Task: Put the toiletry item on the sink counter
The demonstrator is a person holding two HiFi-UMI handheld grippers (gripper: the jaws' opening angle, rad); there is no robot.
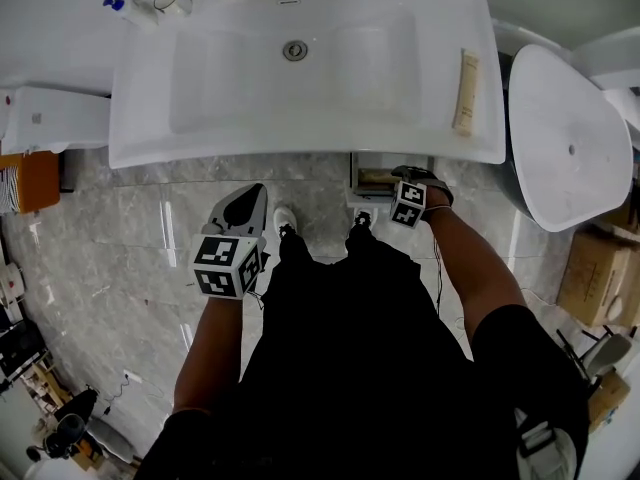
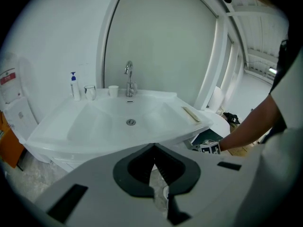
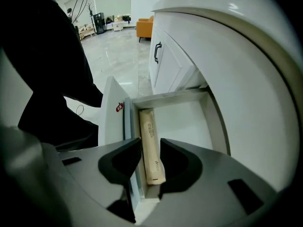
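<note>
R gripper [image 3: 150,148]: pts steeply down into drawer [image 3: 189,119] under basin [image 1: 230,88]; jaws apart, one each side of tube [image 3: 149,126]; pads don't look to press on it, so no grip yet.
Why so: jaws sit across tube's width near its close end, so a squeeze would pinch it. Judged the pick-up step.
Tube: lies flat and lengthwise, tight to drawer wall at R gripper view's left. In drawer, not yet on counter [image 1: 140,118].
Drawer: pulled out below counter's R front edge; nothing else seen in it.
L gripper [image 2: 154,148]: jaws together, nothing between. Held in front of basin, well apart from drawer; prob. parked to leave R room.
2nd tube [image 1: 466,91]: same beige sort, lies along counter's R rim beside basin; prob. shows where the drawer one should go.
Back L corner: bottle [image 2: 75,86] and cups [image 2: 90,92] stand by tap [image 2: 129,79], clear of the bowl.
Progress: early for this tube; needs grip, lift, carry up to counter.
Risk: tube hugs the wall, so little room for the jaw on that side; could slip or nip the wall.
Count: grippers 2; tubes 2 (1 in drawer, 1 on counter); cups 2; bottle 1; tap 1; drawer 1.
</note>
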